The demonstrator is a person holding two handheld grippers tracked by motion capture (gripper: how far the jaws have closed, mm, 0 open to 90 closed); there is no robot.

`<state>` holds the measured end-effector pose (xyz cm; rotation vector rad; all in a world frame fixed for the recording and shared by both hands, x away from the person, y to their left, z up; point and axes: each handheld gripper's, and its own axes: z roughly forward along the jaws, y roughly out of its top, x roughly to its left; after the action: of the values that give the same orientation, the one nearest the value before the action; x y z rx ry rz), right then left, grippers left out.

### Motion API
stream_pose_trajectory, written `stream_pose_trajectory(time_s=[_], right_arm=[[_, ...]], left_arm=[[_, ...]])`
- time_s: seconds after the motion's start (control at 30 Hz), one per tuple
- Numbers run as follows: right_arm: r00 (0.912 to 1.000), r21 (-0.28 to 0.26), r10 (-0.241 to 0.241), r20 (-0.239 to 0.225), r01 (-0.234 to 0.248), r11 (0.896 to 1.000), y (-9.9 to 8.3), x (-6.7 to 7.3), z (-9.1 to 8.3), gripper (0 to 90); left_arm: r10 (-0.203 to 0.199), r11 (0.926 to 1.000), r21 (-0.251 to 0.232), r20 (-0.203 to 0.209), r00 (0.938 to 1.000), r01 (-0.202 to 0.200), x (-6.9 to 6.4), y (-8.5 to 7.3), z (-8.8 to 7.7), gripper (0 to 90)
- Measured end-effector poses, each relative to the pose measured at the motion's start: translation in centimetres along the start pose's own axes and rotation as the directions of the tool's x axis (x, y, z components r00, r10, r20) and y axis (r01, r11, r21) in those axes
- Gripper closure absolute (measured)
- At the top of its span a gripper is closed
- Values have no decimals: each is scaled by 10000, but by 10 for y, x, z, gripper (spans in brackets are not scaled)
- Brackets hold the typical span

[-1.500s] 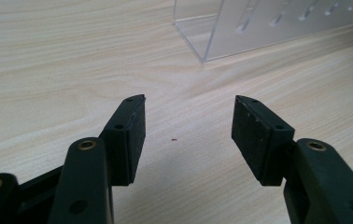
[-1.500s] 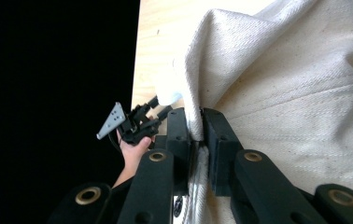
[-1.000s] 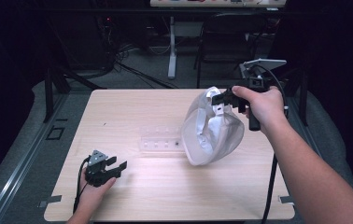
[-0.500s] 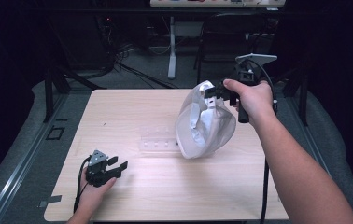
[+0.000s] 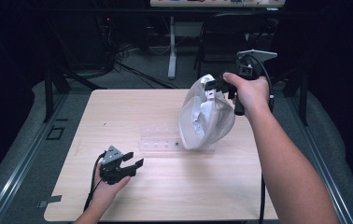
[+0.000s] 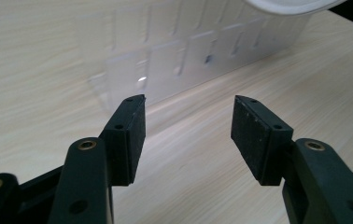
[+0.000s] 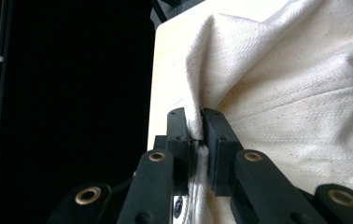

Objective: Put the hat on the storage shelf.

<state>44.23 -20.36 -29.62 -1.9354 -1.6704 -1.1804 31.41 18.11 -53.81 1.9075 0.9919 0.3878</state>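
Observation:
A white cloth bag [image 5: 205, 116] hangs over the right half of the table, its lower end touching a clear plastic tray [image 5: 158, 142]. My right gripper [image 5: 214, 86] is shut on the bag's top edge. In the right gripper view the cloth [image 7: 296, 84] is pinched between the pads of my right gripper [image 7: 198, 116]. My left gripper [image 5: 130, 164] sits low near the table's front left, pointing at the tray. In the left gripper view the left gripper [image 6: 188, 107] is open with nothing between its jaws, which have just been opening. The tray [image 6: 184, 56] lies ahead of it, and the bag [image 6: 296, 4] shows at the top.
The light wooden table [image 5: 132, 107] stands on a grey floor with dark surroundings. A chair [image 5: 221, 37] and a desk leg [image 5: 171, 51] stand behind the table's far edge. A cable [image 5: 262, 196] hangs from the right gripper along the forearm.
The right hand has carried the bag to the left and a little farther away. The left gripper has shifted slightly right, toward the tray.

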Motion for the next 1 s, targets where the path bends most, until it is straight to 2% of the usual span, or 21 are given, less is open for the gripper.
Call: stream_pose_trajectory(time_s=[0.03, 0.1, 0.13, 0.17, 0.2, 0.23, 0.27, 0.33, 0.43, 0.53, 0.67, 0.7, 0.87, 0.93, 0.97, 1.0], right_arm=[[10000, 0, 0, 0, 0, 10000, 0, 0, 0, 820], [9999, -86, 106, -13, -107, 9999, 2, -1, 0, 820], [9999, -86, 106, -13, -107, 9999, 2, -1, 0, 820], [9999, -150, 145, -26, -145, 9998, 3, -1, 1, 820], [9999, -194, 138, -42, -139, 9997, 4, -1, 1, 820], [9999, -249, 169, -24, -170, 9995, 4, -2, 3, 820], [9999, -249, 169, -24, -170, 9995, 4, -2, 3, 820], [9998, -225, 191, 11, -190, 9996, 5, -2, 5, 820], [9998, -253, 210, -8, -210, 9995, 5, -1, 8, 820], [9997, -237, 231, -54, -232, 9994, 6, -1, 11, 820], [9998, -214, 193, -5, -193, 9996, 5, 0, 14, 820], [9998, -211, 197, -25, -197, 9996, 5, 0, 14, 820], [9999, -159, 117, -63, -118, 9998, 2, 3, 16, 820], [9999, -151, 121, -57, -122, 9998, 2, 4, 16, 820], [9999, -154, 128, -55, -129, 9998, 2, 3, 16, 820], [9999, -137, 162, 1, -162, 9998, 2, 3, 16, 820]], left_arm=[[0, 10000, 0, 0, 10000, 0, 0, 0, 0, 451], [540, 9984, -178, 7, 9985, -540, -14, 13, 8, 448], [540, 9984, -178, 7, 9985, -540, -14, 13, 8, 445], [717, 9972, -207, 27, 9974, -716, -21, 19, 13, 445], [882, 9958, -251, 112, 9960, -879, -26, 23, 17, 440], [1029, 9942, -353, 320, 9942, -1017, -37, 31, 25, 435], [1029, 9942, -353, 320, 9942, -1017, -37, 31, 25, 434], [1234, 9917, -430, 634, 9903, -1208, -51, 39, 35, 433], [1557, 9872, -463, 704, 9853, -1527, -67, 48, 47, 433], [1942, 9798, -587, 474, 9798, -1914, -81, 59, 54, 424], [2186, 9736, -780, 480, 9746, -2146, -96, 71, 61, 422], [2280, 9716, -756, 461, 9726, -2242, -100, 73, 64, 422], [2996, 9535, -357, 72, 9540, -2992, -115, 79, 77, 427], [3035, 9524, -268, -91, 9528, -3036, -117, 81, 81, 444], [3055, 9517, -207, -312, 9517, -3062, -119, 82, 84, 452], [3143, 9491, -90, -421, 9484, -3149, -120, 83, 86, 468]])
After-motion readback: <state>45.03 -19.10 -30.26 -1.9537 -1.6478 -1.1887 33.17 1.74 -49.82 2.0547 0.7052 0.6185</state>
